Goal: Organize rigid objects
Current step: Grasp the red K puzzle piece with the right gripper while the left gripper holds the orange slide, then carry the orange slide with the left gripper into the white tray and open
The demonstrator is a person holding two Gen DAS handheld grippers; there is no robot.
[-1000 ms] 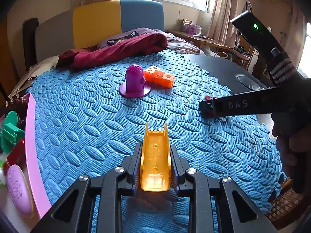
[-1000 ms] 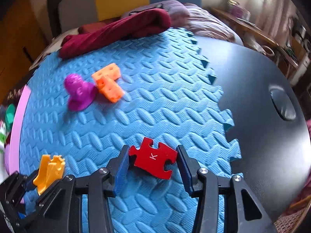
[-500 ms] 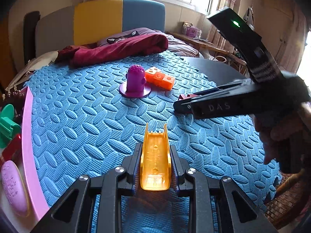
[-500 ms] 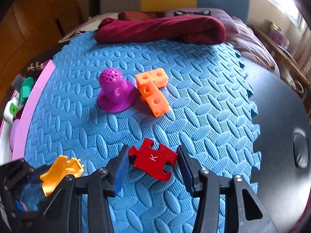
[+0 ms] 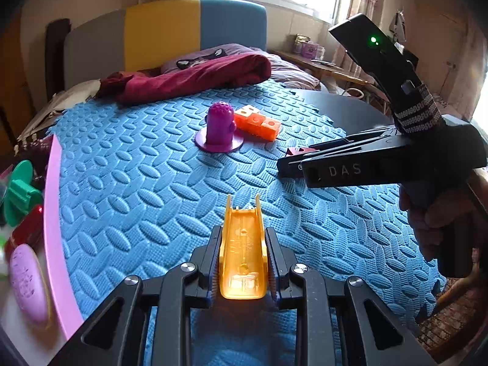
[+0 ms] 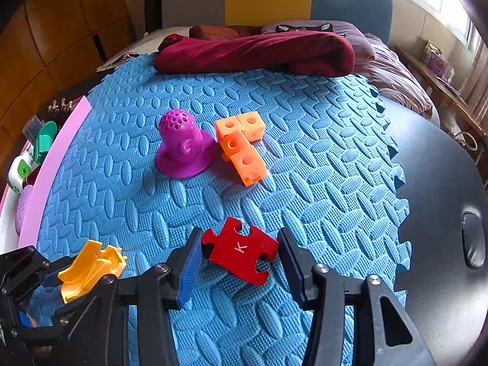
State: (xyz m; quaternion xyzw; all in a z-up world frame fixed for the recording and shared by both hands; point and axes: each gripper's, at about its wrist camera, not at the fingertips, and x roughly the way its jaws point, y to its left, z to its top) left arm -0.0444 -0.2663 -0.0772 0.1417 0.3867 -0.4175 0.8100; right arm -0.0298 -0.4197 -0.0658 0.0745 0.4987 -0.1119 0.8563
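In the left wrist view, the left gripper at bottom centre is closed on a yellow chute, pinched between both fingers above the blue mat. Up at centre a purple toy stands just beside orange cubes. The right gripper reaches in from the right edge. A pink tray runs along the left. In the right wrist view, the right gripper at bottom centre is clamped on a red puzzle piece marked K, fingers touching its two sides. The purple toy and cubes sit at centre, touching. The chute, in the left gripper, is at lower left.
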